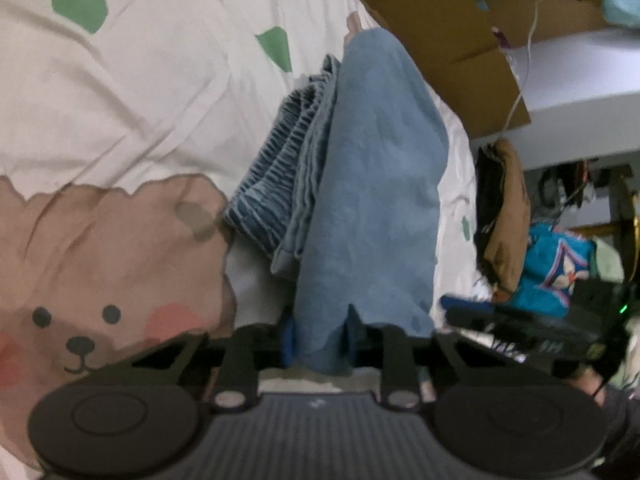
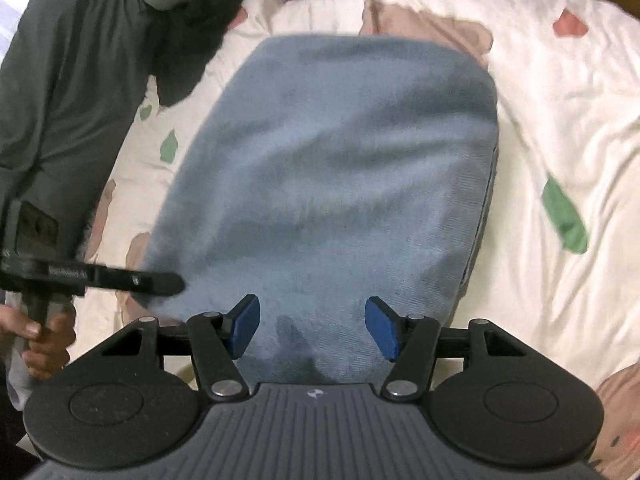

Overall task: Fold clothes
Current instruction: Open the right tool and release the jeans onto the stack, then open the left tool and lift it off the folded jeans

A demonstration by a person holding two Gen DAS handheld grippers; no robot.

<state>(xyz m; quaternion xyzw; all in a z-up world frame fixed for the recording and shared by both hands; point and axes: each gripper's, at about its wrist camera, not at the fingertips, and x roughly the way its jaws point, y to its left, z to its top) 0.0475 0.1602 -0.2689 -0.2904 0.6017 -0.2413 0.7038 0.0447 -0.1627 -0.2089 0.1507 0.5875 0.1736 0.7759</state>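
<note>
Jeans, light blue w/ elastic waistband, lie folded on the bear-print bed cover. Left claw looks pinched narrow on the near hem, cloth bunched between the pads. Right claw hovers over the near edge w/ jaws apart, nothing gripped. Risk: if left only has the top layer, lifting would peel the stack apart; right closing off-edge could drag fabric & wrinkle the fold.
</note>
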